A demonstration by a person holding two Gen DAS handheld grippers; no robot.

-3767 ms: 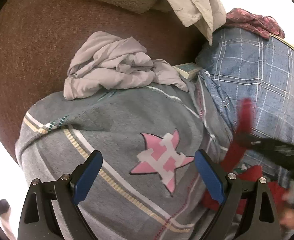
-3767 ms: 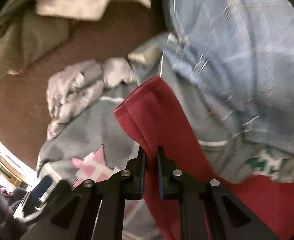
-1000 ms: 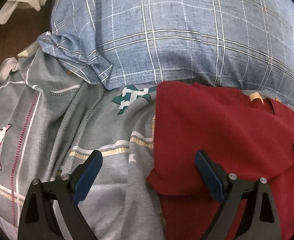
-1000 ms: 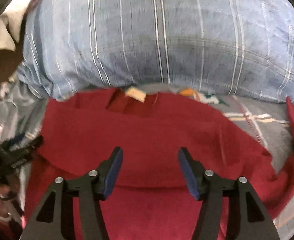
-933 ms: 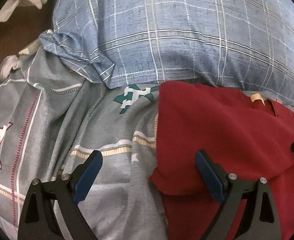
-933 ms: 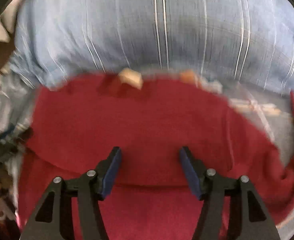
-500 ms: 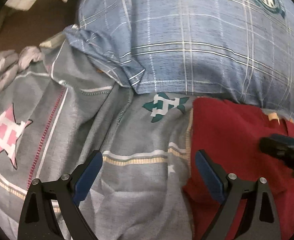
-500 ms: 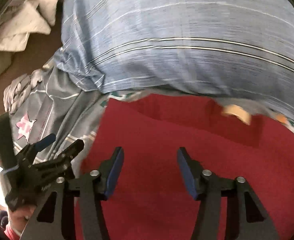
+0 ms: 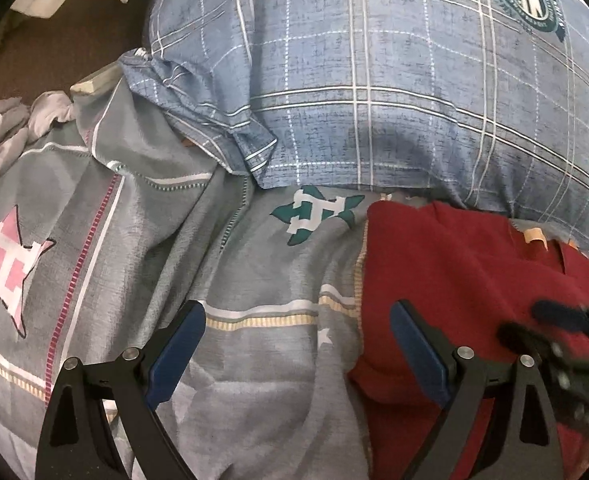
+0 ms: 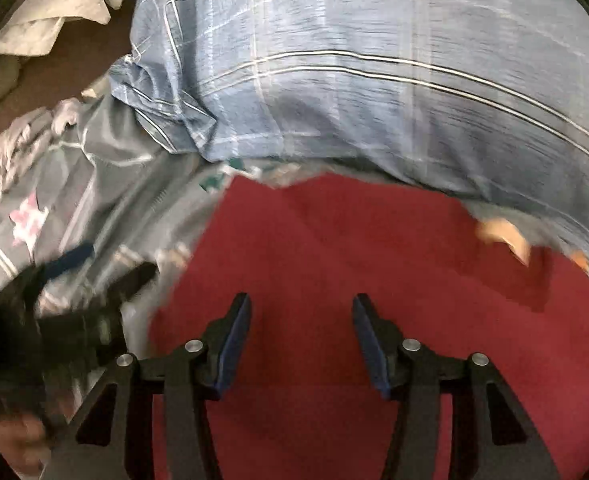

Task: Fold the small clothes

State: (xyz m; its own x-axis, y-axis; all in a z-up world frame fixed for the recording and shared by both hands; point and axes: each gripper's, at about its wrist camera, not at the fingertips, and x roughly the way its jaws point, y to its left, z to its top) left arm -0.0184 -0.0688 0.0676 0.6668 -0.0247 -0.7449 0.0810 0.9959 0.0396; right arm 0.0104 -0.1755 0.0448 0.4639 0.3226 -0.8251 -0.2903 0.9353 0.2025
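**Red top laid flat, both jaws free above it**

Since a few seconds back the right gripper (image 10: 300,340) has let go of the red garment (image 10: 374,280) it was pinching, and that garment now lies spread on the bed, its collar end with the tan label (image 10: 502,236) up against the blue plaid pillow (image 9: 374,80). Its jaws stand apart with only red cloth beneath them, nothing pressed between the pads. The left gripper (image 9: 294,344) also stands released and wide: its left jaw is over the grey patterned bedsheet (image 9: 154,240), its right jaw over the garment's left edge, which runs between the two.

The garment looks like a soft, slightly fuzzy knit, limp and matte; its near left corner seems already rolled under into a thick lip. The sheet below is thin woven cotton, creased, printed with stars and stripes. The pillow is plump and rounded, crowding the collar.

Risks, as I judge them: a jaw closing at that edge could catch the sheet along with the knit and drag the bedding into the fold. The doubled corner could be gripped as one layer or two, skewing the fold. The pillow leaves little room ahead of the jaws, so the collar may bunch. And the two grippers are near each other over the same edge; they could knock together.
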